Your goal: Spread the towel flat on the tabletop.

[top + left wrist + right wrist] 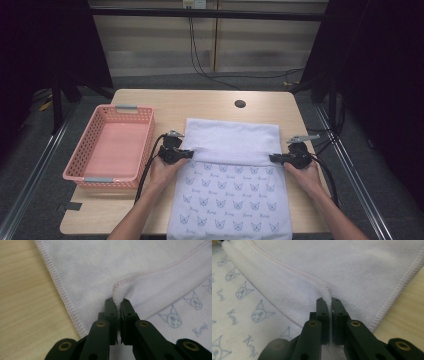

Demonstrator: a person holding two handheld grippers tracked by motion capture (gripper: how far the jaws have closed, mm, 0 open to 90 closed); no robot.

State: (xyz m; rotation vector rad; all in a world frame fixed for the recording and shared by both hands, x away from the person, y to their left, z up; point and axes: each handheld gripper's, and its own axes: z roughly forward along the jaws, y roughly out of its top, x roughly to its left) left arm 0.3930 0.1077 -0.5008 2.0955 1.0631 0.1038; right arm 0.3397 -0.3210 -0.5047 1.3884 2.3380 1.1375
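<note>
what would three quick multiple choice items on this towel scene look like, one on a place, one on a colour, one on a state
1. Where does the basket stand relative to the towel?
A. on the person's left of it
B. on the person's right of it
C. on top of it

2. What colour is the basket?
A. blue
B. pink
C. green

3. What is the state of the left gripper and right gripper?
A. both open above the towel
B. one open, one shut
C. both shut on the towel

Answers:
1. A, in the high view the basket sits on the table beside the towel's left edge.
2. B, its mesh walls and floor are pink.
3. C, each gripper view shows a stitched towel edge pinched between closed jaws.
</note>
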